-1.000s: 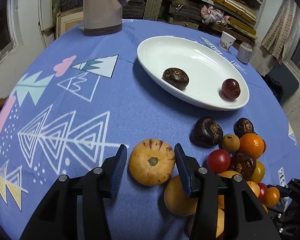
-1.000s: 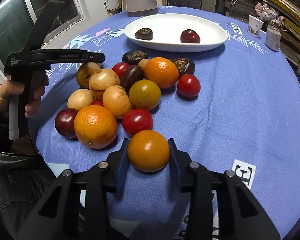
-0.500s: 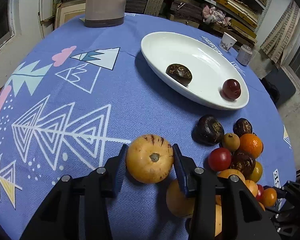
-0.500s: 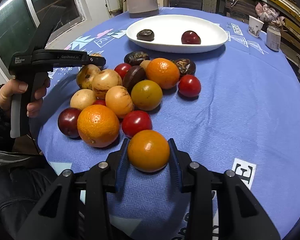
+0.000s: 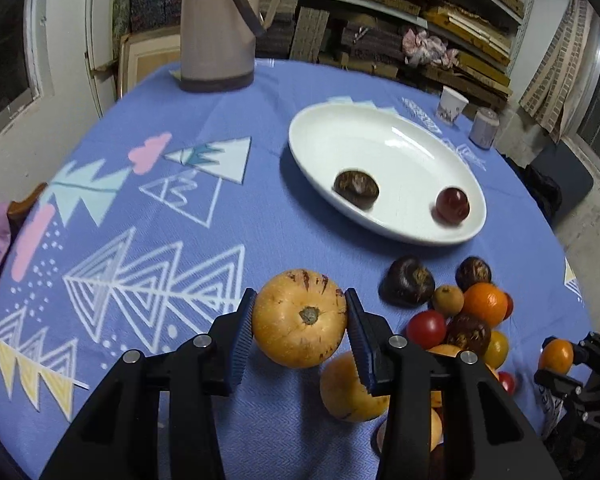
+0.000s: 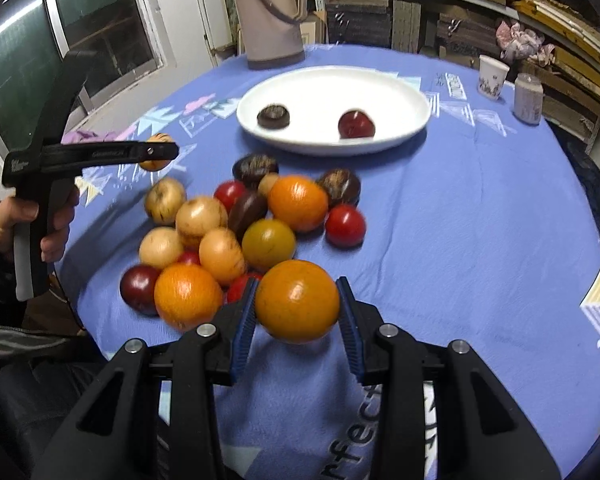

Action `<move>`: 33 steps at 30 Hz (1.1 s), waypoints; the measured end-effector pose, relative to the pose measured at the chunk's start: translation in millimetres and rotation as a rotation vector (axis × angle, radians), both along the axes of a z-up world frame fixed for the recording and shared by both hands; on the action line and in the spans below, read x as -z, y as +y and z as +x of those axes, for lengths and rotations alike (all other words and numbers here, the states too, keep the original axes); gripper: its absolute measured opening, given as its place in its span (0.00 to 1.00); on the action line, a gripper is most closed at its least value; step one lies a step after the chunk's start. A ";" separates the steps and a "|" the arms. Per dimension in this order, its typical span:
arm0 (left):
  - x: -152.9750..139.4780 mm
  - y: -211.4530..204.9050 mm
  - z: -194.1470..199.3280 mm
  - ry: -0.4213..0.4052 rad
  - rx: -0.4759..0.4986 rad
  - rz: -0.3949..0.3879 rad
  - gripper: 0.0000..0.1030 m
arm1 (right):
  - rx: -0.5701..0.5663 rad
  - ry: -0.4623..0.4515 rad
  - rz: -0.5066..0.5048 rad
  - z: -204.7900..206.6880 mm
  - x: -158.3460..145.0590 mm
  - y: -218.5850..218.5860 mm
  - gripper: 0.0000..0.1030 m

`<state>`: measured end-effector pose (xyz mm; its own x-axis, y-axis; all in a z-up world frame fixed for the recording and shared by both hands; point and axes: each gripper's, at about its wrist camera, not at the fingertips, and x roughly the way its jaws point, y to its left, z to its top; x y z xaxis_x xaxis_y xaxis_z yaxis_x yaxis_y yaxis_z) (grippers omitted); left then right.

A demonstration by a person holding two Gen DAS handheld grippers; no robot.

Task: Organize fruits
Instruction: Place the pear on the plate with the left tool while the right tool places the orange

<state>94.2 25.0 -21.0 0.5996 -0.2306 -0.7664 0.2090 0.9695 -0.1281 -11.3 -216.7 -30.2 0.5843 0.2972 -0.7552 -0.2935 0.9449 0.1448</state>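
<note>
My left gripper [image 5: 300, 320] is shut on a yellow-orange melon-like fruit [image 5: 300, 317] with purple streaks, held above the blue tablecloth; it also shows in the right wrist view [image 6: 156, 152]. My right gripper [image 6: 298, 306] is shut on an orange tomato [image 6: 297, 301], lifted above the cloth. A pile of mixed fruits [image 6: 236, 224] lies on the cloth between the grippers. The white oval plate [image 5: 404, 136] farther back holds a dark brown fruit [image 5: 357, 187] and a dark red fruit [image 5: 453, 205].
A tall beige thermos jug [image 6: 270, 12] stands behind the plate. A paper cup [image 6: 493, 76] and a small jar [image 6: 528, 98] stand at the back right. Shelves with stacked goods [image 5: 400, 8] line the wall beyond the round table.
Both grippers have lifted their fruits off the cloth and moved forward toward the plate. The left gripper closed onto the yellow fruit a second ago.
</note>
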 end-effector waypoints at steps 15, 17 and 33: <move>-29.5 -55.1 78.5 -0.032 0.083 0.018 0.43 | -0.019 -0.084 -0.074 133.0 -46.4 12.9 0.37; -26.7 -61.7 95.5 -0.025 0.081 0.018 0.43 | -0.005 -0.065 -0.077 156.9 -41.5 11.9 0.37; 14.6 -75.6 174.6 0.077 0.014 0.067 0.48 | 0.027 0.060 -0.049 247.4 10.9 13.3 0.38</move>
<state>268.8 -50.7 -35.6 0.5354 -0.1847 -0.8241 0.2143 0.9736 -0.0790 236.1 -203.5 -41.0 0.5451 0.2436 -0.8022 -0.2598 0.9588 0.1146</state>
